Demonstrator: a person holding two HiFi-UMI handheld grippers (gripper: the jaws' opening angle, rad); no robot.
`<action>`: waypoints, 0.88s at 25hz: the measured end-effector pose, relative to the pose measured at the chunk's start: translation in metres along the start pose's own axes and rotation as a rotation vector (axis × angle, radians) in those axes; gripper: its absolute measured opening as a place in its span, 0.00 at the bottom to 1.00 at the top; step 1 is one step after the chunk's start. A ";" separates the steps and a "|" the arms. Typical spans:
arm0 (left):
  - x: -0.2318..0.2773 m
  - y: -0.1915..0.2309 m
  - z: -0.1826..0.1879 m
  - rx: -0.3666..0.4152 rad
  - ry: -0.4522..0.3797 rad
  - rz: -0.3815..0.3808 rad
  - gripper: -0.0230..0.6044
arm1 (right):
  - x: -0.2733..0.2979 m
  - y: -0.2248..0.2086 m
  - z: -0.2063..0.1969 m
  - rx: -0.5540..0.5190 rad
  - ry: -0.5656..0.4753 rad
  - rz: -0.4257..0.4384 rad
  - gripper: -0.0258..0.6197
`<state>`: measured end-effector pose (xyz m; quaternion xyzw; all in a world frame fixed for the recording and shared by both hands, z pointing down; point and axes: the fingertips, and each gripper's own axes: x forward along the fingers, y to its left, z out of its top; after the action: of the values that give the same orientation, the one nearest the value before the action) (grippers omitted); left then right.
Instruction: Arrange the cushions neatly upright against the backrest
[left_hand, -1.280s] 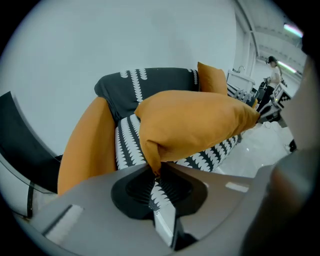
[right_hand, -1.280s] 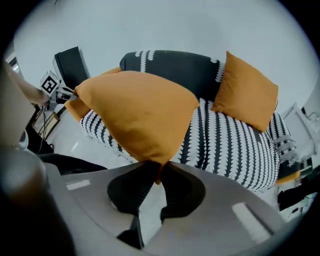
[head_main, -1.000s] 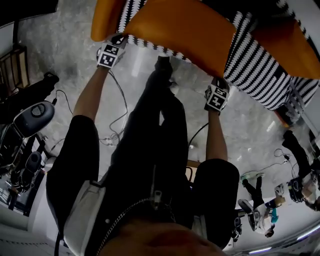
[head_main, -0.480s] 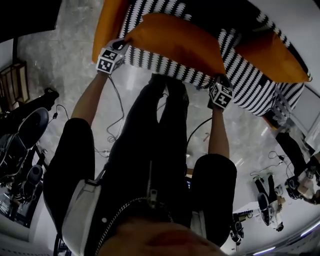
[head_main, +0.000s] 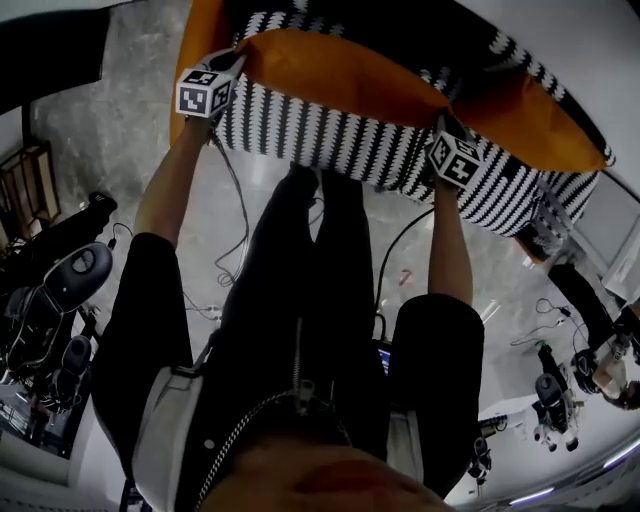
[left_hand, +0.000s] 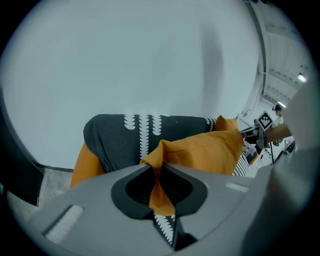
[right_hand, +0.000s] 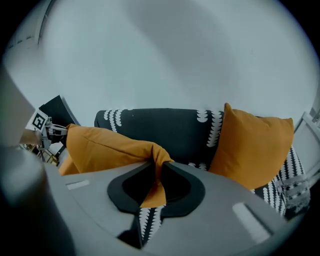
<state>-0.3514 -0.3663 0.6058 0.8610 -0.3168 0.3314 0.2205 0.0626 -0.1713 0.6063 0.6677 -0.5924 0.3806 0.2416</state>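
I hold an orange cushion (head_main: 340, 75) by its two near corners above the black-and-white patterned sofa (head_main: 330, 135). My left gripper (head_main: 238, 68) is shut on its left corner (left_hand: 156, 175); my right gripper (head_main: 445, 128) is shut on its right corner (right_hand: 155, 172). The cushion hangs lengthwise between the grippers, in front of the dark backrest (right_hand: 165, 127). A second orange cushion (right_hand: 255, 145) leans upright against the backrest at the right. A third orange cushion (left_hand: 87, 165) sits at the sofa's left end, partly hidden.
A pale wall (left_hand: 150, 60) rises behind the sofa. Cables (head_main: 232, 250) trail over the grey floor by the person's legs. Dark equipment (head_main: 60, 290) stands at the left, and more gear and people are at the lower right (head_main: 570, 380).
Both grippers have carried the held cushion upward and farther over the sofa toward the backrest. The jaws stayed shut on its corners.
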 end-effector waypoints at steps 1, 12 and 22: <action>0.005 0.007 0.007 -0.016 0.008 0.010 0.10 | 0.008 0.000 0.009 -0.006 -0.002 0.020 0.11; 0.085 0.071 0.068 -0.297 0.070 0.017 0.10 | 0.097 -0.010 0.099 0.045 0.105 0.132 0.11; 0.108 0.111 0.096 -0.370 0.105 0.062 0.10 | 0.126 -0.001 0.129 0.116 0.109 0.141 0.11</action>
<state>-0.3246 -0.5435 0.6358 0.7771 -0.3867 0.3186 0.3808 0.0931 -0.3473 0.6296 0.6156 -0.6008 0.4662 0.2068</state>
